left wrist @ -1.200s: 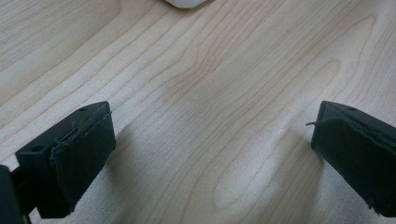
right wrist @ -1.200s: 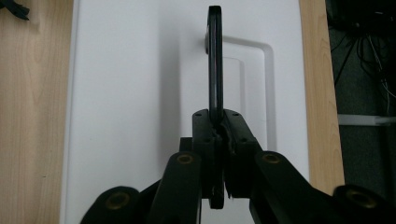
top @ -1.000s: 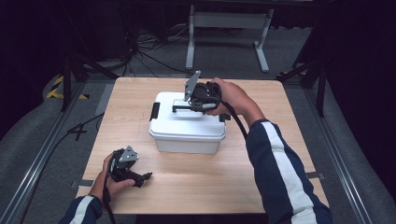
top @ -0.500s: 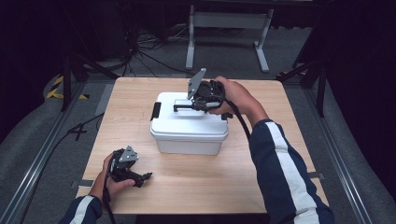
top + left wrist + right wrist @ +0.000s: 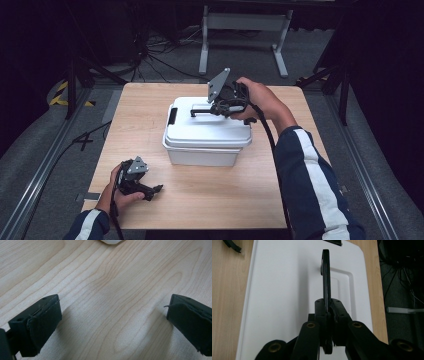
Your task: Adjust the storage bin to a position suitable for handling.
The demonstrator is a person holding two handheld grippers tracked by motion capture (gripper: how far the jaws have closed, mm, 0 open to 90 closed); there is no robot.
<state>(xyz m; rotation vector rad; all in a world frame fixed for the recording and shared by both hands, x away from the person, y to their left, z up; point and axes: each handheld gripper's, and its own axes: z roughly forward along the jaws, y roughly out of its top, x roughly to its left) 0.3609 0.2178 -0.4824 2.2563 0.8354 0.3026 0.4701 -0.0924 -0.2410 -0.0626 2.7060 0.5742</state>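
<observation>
While right gripper (image 5: pixel 328 315) clamps handle (image 5: pixel 326 277), table (image 5: pixel 145 115) lies bare

The right gripper (image 5: pixel 328 312) covers the near end of the black handle (image 5: pixel 326 277) it clamps. The white box (image 5: pixel 111 241) is cut by the left gripper view's top edge, and its front latch stays out of sight from above.

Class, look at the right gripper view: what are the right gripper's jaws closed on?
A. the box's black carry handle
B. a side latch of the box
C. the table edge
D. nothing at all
A: the right gripper pinches the thin black carry handle, raised over the white box lid.
</observation>
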